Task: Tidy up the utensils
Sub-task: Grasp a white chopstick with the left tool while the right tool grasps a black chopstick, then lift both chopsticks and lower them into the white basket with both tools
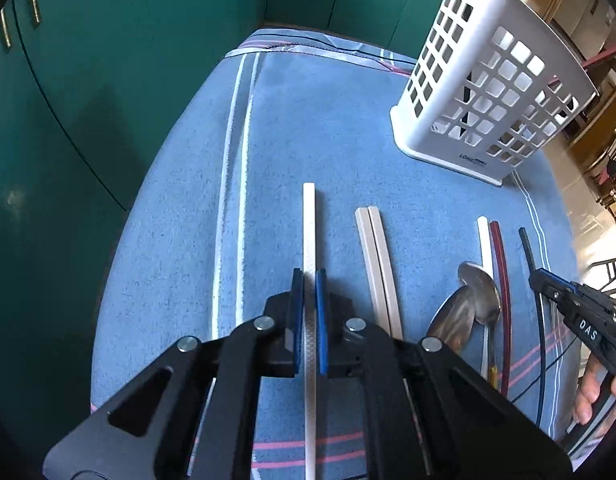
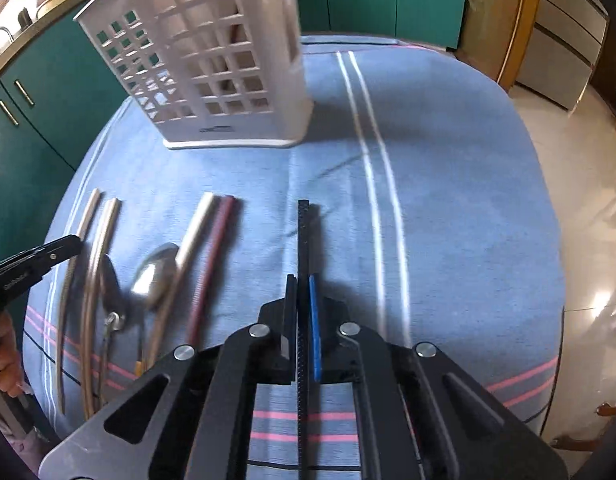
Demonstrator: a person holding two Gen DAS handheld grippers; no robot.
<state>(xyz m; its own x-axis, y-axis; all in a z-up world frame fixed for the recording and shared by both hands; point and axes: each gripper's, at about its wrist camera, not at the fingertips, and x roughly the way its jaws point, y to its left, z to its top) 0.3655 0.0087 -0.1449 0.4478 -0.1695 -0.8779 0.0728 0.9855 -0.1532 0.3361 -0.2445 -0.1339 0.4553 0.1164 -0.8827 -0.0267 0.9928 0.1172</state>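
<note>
Green cabinets [image 1: 87, 80] with brass handles [image 1: 35, 2]; glossy pale floor [image 2: 580, 184]; blue striped tablecloth [image 2: 448, 200].

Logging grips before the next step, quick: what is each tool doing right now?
Left tool: shut on the white chopstick.
Right tool: shut on the black chopstick.

cloth [image 1: 328, 128]: blue, white/pink stripes | basket [image 1: 480, 76]: white lattice | cabinets [image 1: 107, 60]: green

Chopsticks [image 1: 378, 264], spoons [image 1: 478, 292] flat beside upright basket [image 1: 488, 80]
</note>
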